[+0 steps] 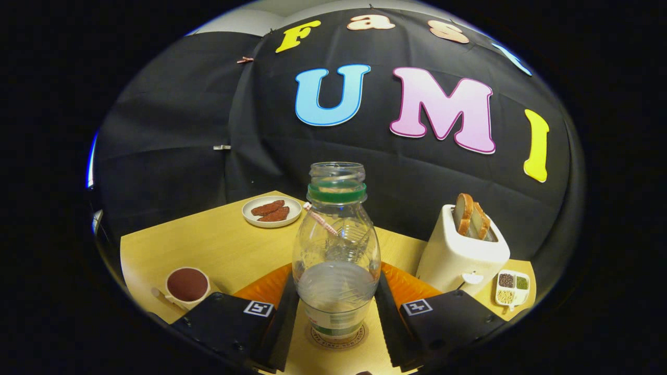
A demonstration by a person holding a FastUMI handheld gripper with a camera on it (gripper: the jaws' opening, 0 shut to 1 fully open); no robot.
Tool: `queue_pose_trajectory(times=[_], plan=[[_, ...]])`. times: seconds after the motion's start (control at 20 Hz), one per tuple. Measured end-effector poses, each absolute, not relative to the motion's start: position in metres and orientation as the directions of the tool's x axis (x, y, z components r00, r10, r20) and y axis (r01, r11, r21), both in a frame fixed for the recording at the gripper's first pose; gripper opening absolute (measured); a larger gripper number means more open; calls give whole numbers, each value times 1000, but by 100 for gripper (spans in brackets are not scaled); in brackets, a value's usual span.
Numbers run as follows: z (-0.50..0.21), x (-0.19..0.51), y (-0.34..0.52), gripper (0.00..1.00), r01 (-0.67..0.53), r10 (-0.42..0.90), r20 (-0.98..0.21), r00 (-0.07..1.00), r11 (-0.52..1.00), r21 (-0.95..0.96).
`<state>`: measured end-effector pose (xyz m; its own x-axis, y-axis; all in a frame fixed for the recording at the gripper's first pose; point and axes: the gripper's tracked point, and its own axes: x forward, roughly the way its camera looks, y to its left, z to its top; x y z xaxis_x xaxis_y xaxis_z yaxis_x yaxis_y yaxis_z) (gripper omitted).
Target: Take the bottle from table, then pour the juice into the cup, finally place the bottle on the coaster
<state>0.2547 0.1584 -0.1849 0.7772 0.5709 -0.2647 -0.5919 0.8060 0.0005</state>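
Between the jaws stood an uncapped bottle on the coaster; both fingers flanked it, contact unclear. Left on the worktop sat the filled cup.

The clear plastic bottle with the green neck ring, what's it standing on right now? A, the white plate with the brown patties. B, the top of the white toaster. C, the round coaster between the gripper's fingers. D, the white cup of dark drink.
C: the clear plastic bottle stands upright with its base on the round coaster, between the gripper fingers flanking its sides.
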Motion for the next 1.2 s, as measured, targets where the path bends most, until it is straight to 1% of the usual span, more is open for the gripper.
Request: queue_pose_trajectory(times=[0.25, 0.45, 0.75, 1.15, 1.2], plan=[[-200, 259, 158, 75, -583, 563, -266, 783, 813, 3], [-216, 263, 152, 75, -562, 549, -305, 779, 826, 50], [-212, 261, 151, 76, -560, 546, -290, 786, 828, 42], [-216, 263, 146, 80, -548, 532, -306, 789, 835, 39], [-217, 262, 144, 83, -546, 530, -312, 788, 836, 42]])
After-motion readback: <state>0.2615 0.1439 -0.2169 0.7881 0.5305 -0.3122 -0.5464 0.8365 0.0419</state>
